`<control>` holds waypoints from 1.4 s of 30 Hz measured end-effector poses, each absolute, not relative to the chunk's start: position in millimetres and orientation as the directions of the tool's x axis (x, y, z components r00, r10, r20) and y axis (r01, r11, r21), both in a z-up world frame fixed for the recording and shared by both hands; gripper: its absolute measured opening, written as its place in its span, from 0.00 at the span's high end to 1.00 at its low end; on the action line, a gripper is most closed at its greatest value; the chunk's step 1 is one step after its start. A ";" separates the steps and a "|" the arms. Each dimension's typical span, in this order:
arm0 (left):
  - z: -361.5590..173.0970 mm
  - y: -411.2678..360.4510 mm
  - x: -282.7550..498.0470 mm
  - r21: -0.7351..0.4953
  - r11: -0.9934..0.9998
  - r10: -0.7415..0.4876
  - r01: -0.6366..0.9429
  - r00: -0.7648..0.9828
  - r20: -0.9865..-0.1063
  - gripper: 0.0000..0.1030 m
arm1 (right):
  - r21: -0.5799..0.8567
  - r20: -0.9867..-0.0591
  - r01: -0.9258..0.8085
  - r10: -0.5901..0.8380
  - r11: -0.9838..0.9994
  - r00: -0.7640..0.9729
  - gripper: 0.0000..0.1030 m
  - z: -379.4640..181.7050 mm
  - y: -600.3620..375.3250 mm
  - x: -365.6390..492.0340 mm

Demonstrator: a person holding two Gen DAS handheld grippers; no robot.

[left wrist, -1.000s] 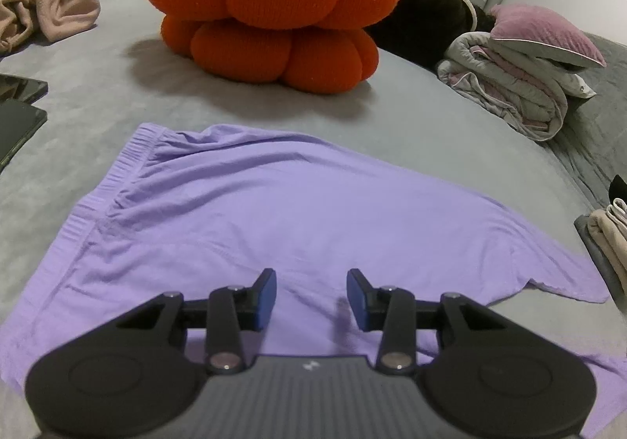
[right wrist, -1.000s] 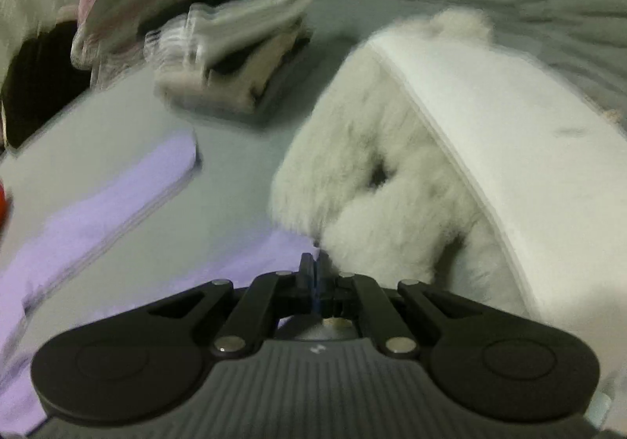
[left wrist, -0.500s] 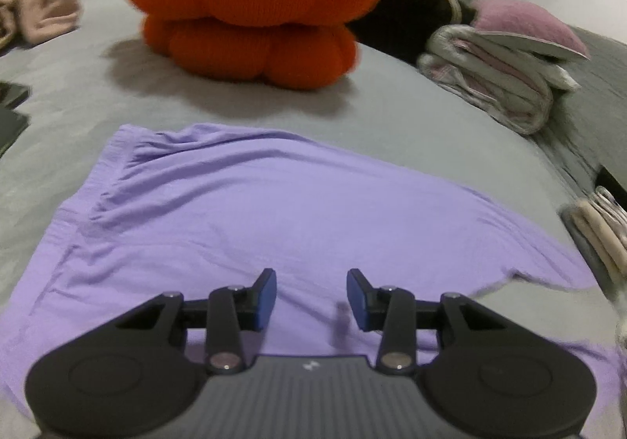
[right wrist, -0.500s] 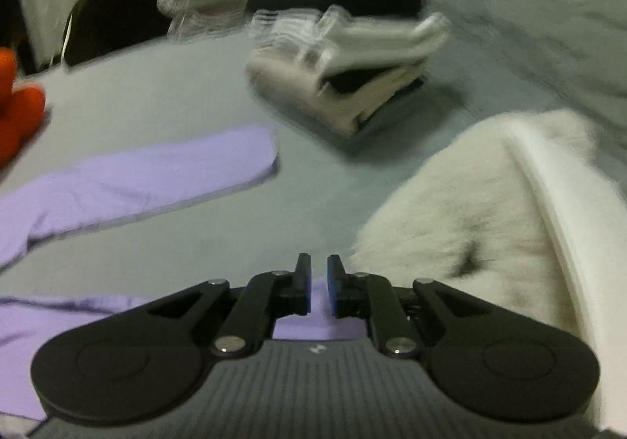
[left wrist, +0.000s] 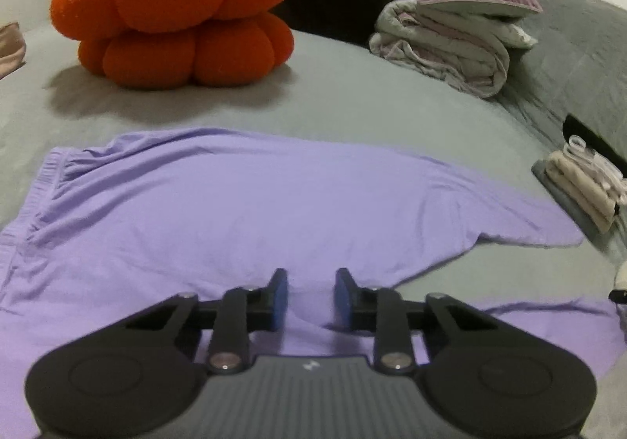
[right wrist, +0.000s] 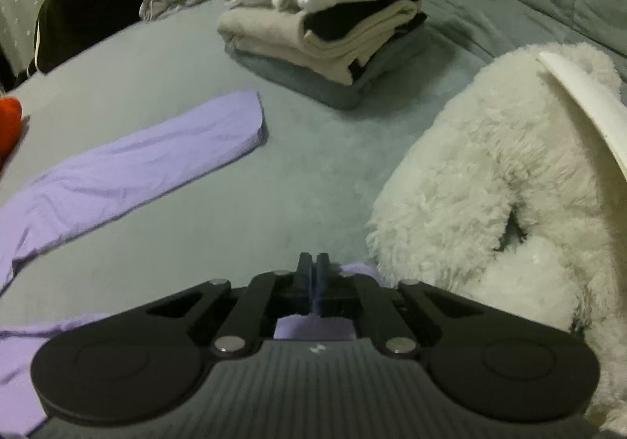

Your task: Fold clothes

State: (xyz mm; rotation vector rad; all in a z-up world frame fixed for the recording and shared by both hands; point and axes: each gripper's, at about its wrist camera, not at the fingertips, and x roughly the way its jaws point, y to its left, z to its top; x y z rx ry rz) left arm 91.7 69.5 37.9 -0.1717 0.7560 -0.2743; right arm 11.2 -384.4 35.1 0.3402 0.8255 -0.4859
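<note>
A purple garment [left wrist: 243, 204] lies spread flat on the grey bed, with its elastic waistband at the left. My left gripper [left wrist: 310, 296] hovers low over the near edge. Its jaws are closing, still apart, and a small ridge of purple cloth sits between the blue pads. In the right wrist view one purple leg [right wrist: 137, 165] stretches across the sheet. My right gripper [right wrist: 313, 270] is shut at the end of the nearer leg, with purple cloth [right wrist: 354, 267] showing at its tips and under its fingers.
An orange pumpkin cushion [left wrist: 176, 8] and rolled bedding [left wrist: 450, 43] sit at the back. A folded stack of clothes [right wrist: 329, 28] lies beyond the right gripper. A white fluffy plush [right wrist: 501, 180] crowds its right side. Grey sheet [right wrist: 235, 223] lies between the two legs.
The left jaws have narrowed over the cloth and its view has slid right. The right gripper opened a little, then shut again, and its view swung from the white plush to the folded stack.
</note>
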 end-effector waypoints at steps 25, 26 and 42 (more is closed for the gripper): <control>38.3 45.9 85.1 -0.116 0.952 -0.295 0.283 0.746 -0.597 0.98 | -0.010 -0.738 0.380 -0.263 0.925 0.621 1.00 31.0 -356.3 14.6; 40.2 48.2 85.7 -0.132 0.953 -0.296 0.272 0.753 -0.588 0.98 | -0.017 -0.722 0.391 -0.281 0.920 0.632 1.00 33.9 -357.3 13.0; 32.9 46.9 91.6 -0.184 0.956 -0.291 0.227 0.775 -0.561 0.98 | -0.018 -0.683 0.498 -0.374 0.867 0.627 0.86 41.3 -377.0 2.3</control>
